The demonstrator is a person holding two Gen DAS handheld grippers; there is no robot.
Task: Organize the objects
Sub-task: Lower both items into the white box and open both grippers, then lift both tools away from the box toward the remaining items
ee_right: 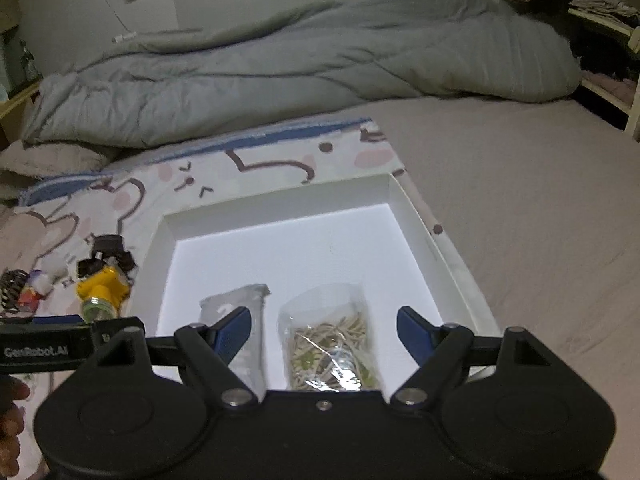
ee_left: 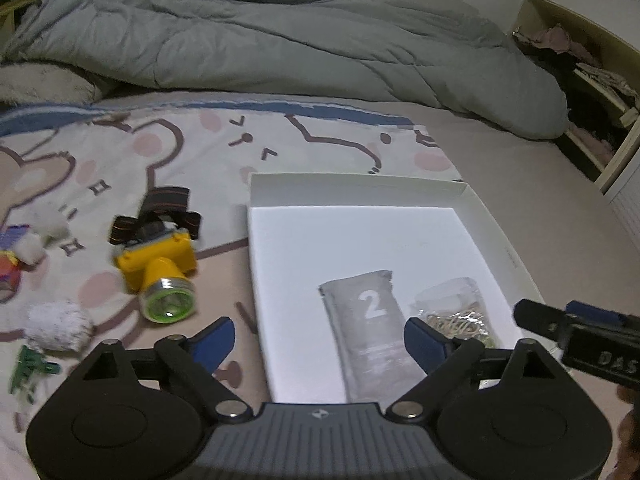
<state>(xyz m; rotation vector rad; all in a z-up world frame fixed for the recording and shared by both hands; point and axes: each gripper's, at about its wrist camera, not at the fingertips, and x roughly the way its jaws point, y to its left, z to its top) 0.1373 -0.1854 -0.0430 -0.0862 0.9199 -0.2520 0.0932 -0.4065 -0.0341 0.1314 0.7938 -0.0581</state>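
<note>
A shallow white box (ee_left: 484, 216) (ee_right: 420, 216) lies on the bed. In it are a grey pouch marked "2" (ee_left: 372, 320) (ee_right: 240, 300) and a clear bag of rubber bands (ee_left: 456, 316) (ee_right: 332, 344). A yellow headlamp with a black strap (ee_left: 160, 268) (ee_right: 102, 286) lies left of the box on the cartoon sheet. My left gripper (ee_left: 320, 340) is open and empty, over the box's near left edge. My right gripper (ee_right: 324, 330) is open and empty above the bag.
Left of the headlamp lie a white fluffy ball (ee_left: 58, 326), a small plush toy (ee_left: 20, 248) and a green piece (ee_left: 30, 368). A grey duvet (ee_left: 280, 40) is bunched at the back. A shelf with clothes (ee_left: 592, 76) stands at the right.
</note>
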